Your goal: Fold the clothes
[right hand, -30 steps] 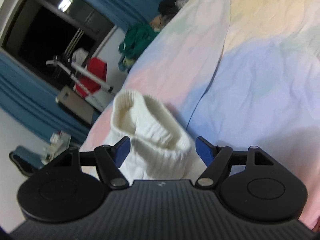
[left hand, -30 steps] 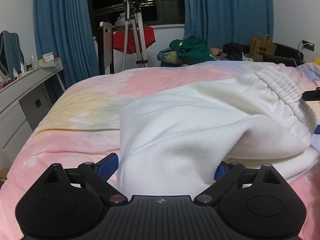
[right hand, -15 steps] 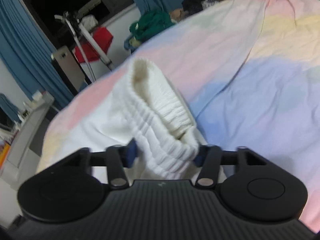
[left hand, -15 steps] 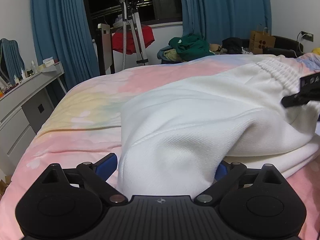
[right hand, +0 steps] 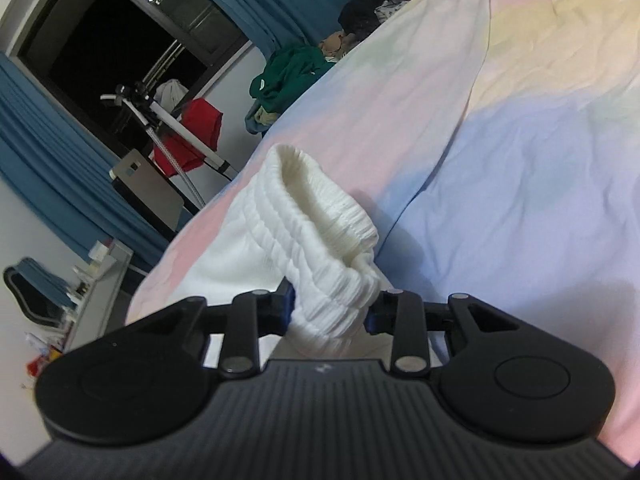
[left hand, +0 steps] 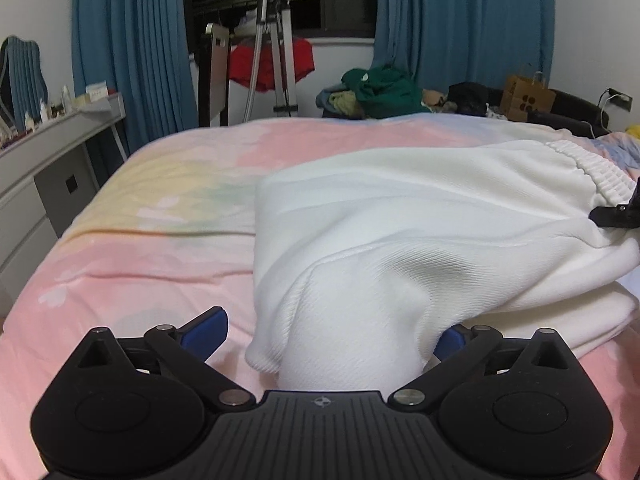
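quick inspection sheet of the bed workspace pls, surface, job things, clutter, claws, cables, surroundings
surface: bed with a pastel pink, yellow and blue sheet, wrinkled.
job's things: white sweatpants lying partly folded on the bed, ribbed waistband bunched at one end.
clutter: nothing seen on the bed besides the sweatpants.
grippers: left claw open, fabric lying between its blue fingers; right claw shut on the waistband.
cables: a charger cable at the wall socket, far from the bed.
surroundings: blue curtains, dark window, red garment on a drying stand, green clothes pile, paper bag, grey dresser.
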Demonstrator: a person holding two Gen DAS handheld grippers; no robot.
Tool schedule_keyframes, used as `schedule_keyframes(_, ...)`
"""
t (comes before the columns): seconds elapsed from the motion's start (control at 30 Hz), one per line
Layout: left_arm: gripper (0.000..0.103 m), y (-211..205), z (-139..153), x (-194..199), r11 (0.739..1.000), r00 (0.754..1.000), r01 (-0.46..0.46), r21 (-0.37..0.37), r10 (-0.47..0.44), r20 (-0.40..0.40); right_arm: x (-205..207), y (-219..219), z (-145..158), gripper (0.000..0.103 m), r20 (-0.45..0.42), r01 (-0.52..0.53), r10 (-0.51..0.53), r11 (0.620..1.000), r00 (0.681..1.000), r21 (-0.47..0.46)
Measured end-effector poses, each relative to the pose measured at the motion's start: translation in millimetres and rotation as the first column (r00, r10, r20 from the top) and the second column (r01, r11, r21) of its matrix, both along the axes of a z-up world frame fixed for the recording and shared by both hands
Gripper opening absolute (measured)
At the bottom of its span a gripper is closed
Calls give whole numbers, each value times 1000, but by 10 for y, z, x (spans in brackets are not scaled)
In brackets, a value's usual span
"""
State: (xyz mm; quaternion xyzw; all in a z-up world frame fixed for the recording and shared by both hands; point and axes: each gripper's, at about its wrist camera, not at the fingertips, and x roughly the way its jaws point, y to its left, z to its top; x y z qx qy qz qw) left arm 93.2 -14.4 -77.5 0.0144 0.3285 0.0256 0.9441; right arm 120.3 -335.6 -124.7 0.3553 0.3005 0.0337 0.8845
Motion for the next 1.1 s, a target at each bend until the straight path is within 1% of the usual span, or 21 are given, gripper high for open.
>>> schedule_keyframes(0.07,103,56,-10,22,999,1000,-14,-29,14,-18,8,2,-66,42,-33,-1,2,1000,999,12)
schedule_keyframes(0.1,103,84,-14,33,999,999,-22,-43,20,-27,11,-3,-104,49,-53,-1,2,1000,999,23)
schedule_keyframes(0.13,103,119,-14,44,998,999,-27,-60,25,-36,13,-9,-129,54,-70,2,1,999,998,34)
schedule_keyframes(0.17,103,147,-14,51,997,999,-33,-73,30,-41,14,-7,-133,57,-77,1,2,999,997,38)
schedule_keyframes(0.2,103,177,-10,55,995,998,-40,-86,37,-44,16,2,-130,61,-77,-4,7,999,997,36)
schedule_keyframes(0.27,103,238,-2,63,992,997,-55,-111,50,-51,28,44,-148,66,-79,-21,23,999,997,30)
schedule_keyframes(0.3,103,260,-5,68,990,997,-61,-125,54,-59,37,71,-171,73,-82,-32,34,999,996,27)
schedule_keyframes(0.33,103,280,-10,73,988,996,-66,-139,57,-68,58,96,-200,76,-88,-42,44,999,995,21)
schedule_keyframes(0.37,103,297,-19,78,986,995,-69,-150,58,-76,90,117,-234,76,-99,-52,53,999,994,13)
schedule_keyframes(0.4,103,314,-28,83,985,995,-71,-159,59,-83,117,130,-265,79,-109,-58,58,998,992,4)
schedule_keyframes(0.43,103,317,-29,85,985,995,-72,-160,59,-85,138,132,-292,87,-118,-58,57,998,991,-6)
schedule_keyframes(0.47,103,316,-26,88,985,995,-71,-155,59,-85,158,129,-323,91,-130,-57,56,998,990,-9)
schedule_keyframes(0.5,103,315,-23,92,986,995,-71,-150,59,-84,177,121,-357,99,-144,-54,53,999,988,-2)
schedule_keyframes(0.6,103,320,-29,103,986,994,-73,-149,61,-87,203,106,-402,99,-164,-49,52,999,985,19)
schedule_keyframes(0.7,103,338,-42,116,984,993,-80,-158,66,-94,206,116,-389,102,-144,-81,93,993,985,88)
schedule_keyframes(0.73,103,346,-37,114,983,993,-76,-165,60,-98,202,114,-359,102,-124,-88,100,991,987,104)
schedule_keyframes(0.83,103,371,-20,103,980,993,-60,-188,40,-113,135,77,-231,103,-20,-111,117,975,993,192)
schedule_keyframes(0.93,103,395,-2,92,977,992,-45,-211,19,-126,85,62,-161,102,42,-131,125,966,991,222)
schedule_keyframes(0.97,103,403,4,89,975,991,-40,-218,12,-131,91,75,-167,102,35,-132,127,968,991,215)
schedule_keyframes(1.07,102,428,22,78,970,990,-26,-242,-10,-144,186,186,-298,101,-72,-129,139,983,988,128)
schedule_keyframes(1.1,102,436,28,74,968,989,-21,-249,-17,-148,215,232,-335,97,-101,-136,145,986,984,92)
